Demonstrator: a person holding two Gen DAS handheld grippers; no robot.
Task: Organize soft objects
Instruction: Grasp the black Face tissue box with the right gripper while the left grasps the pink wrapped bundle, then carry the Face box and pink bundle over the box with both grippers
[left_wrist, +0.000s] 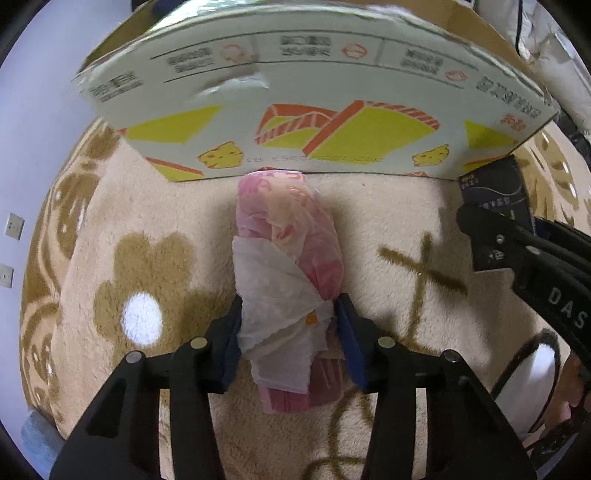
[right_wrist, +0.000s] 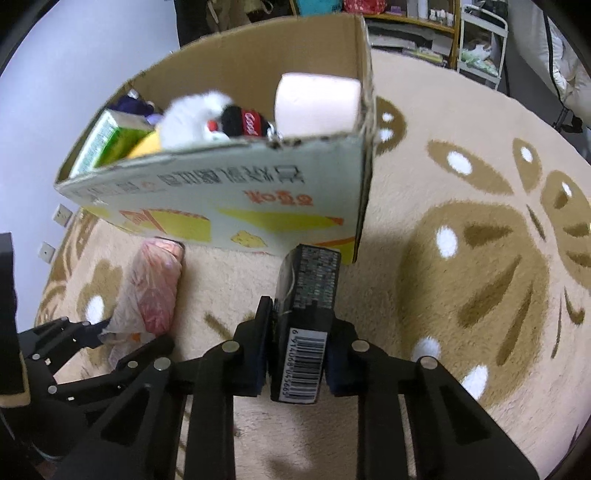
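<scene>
On the soft rug with brown flowers, we are holding two things at once, right in front of a big cardboard box. Our left gripper is pinching a pink bundle in a thin plastic bag. Our right gripper is pinching a small black pack with a barcode on its near end.

The box already has soft things in it: a white fluffy toy, a little black plush bottle, a pale roll and a green pack.

What could go wrong? The plastic bag is loose and slippery. We think the gripper may be squeezing mostly the bag and not the bundle inside, so the bundle could slide out when we lift. The box wall is tall and close, too. If we do not lift high enough, the far tip of the bundle or the pack could bump the wall and push the box or get knocked loose. Our two grippers are also near each other, so they might bump if both go for the box together.

The pink bundle is long like a sausage. Its long way runs straight out from the gripper, and its far end points at the box wall and seems to touch it. The black pack also points long way at the box, near the right corner.
</scene>
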